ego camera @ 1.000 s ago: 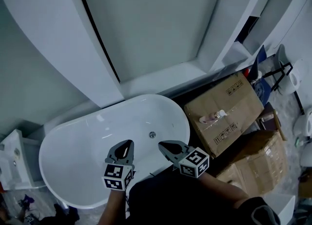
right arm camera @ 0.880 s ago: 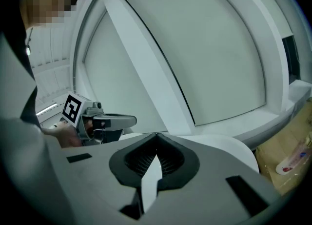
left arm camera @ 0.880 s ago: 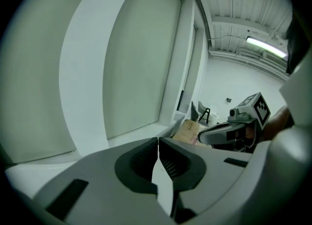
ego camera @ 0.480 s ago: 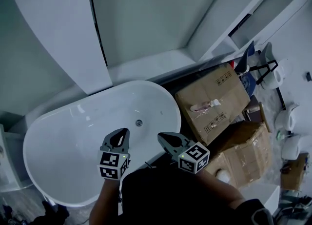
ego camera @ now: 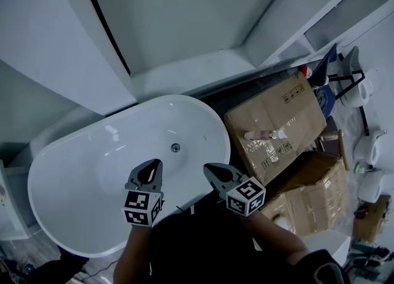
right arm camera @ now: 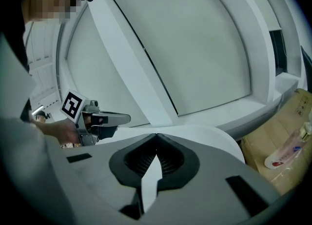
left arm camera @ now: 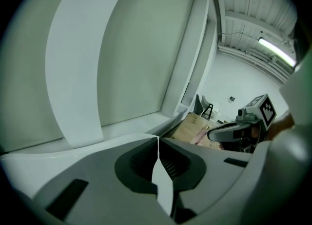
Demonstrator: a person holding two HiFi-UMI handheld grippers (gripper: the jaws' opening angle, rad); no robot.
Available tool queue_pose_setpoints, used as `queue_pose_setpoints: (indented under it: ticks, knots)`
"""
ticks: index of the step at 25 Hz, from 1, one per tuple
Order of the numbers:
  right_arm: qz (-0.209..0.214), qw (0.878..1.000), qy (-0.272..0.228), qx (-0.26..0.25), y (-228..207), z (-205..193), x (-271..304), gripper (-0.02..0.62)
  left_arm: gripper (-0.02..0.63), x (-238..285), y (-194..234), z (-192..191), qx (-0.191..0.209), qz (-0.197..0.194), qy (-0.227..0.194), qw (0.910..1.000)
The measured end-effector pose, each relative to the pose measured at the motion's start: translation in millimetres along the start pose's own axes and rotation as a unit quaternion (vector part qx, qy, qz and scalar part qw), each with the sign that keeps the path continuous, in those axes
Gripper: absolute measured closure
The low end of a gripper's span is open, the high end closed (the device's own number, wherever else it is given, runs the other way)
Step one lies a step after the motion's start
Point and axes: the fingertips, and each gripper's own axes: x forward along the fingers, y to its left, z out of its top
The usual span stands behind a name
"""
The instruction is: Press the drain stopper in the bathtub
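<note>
A white oval bathtub (ego camera: 74,172) lies below me in the head view. Its small round metal drain stopper (ego camera: 175,148) sits on the tub floor toward the right end. My left gripper (ego camera: 149,167) hovers over the tub's near side, shut and empty, a short way short of the stopper. My right gripper (ego camera: 212,170) is held above the tub's near right rim, also shut with nothing in it. In the left gripper view the jaws (left arm camera: 157,139) meet at the tips; the right gripper view shows the same (right arm camera: 156,136). The stopper is hidden in both gripper views.
Two brown cardboard boxes (ego camera: 277,125) (ego camera: 314,196) stand right of the tub, the nearer one with a pink-and-white bottle (ego camera: 261,135) lying on it. A large white curved panel (ego camera: 68,36) leans behind the tub. White fixtures (ego camera: 369,147) crowd the far right.
The head view has shifted slightly, and the tub and stopper sit a little differently in frame. Both grippers stay shut side by side, holding the same spacing.
</note>
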Motion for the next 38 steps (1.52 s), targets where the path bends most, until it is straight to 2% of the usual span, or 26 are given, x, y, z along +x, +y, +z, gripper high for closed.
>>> queue_pose_setpoints:
  ticks: [7, 13, 17, 26, 33, 38]
  knots:
    - [0.016, 0.998, 0.063, 0.014, -51, -45, 48, 0.581, 0.583, 77, 4, -43, -0.023, -0.015, 0.042, 0.9987]
    - [0.037, 0.993, 0.112, 0.025, -62, -97, 97, 0.581, 0.583, 120, 26, -89, -0.040, -0.015, 0.058, 0.9974]
    - [0.045, 0.990, 0.131, 0.026, -70, -131, 134, 0.581, 0.581, 145, 44, -129, -0.046, -0.019, 0.070, 0.9963]
    - [0.038, 0.983, 0.177, 0.037, -114, -221, 198, 0.581, 0.581, 199, 87, -238, -0.093, -0.003, 0.105, 0.9901]
    - [0.069, 0.974, 0.216, 0.010, -136, -279, 255, 0.581, 0.583, 250, 103, -311, -0.114, -0.012, 0.119, 0.9863]
    - [0.072, 0.970, 0.234, -0.010, -164, -313, 303, 0.581, 0.581, 289, 118, -352, -0.116, -0.018, 0.120, 0.9858]
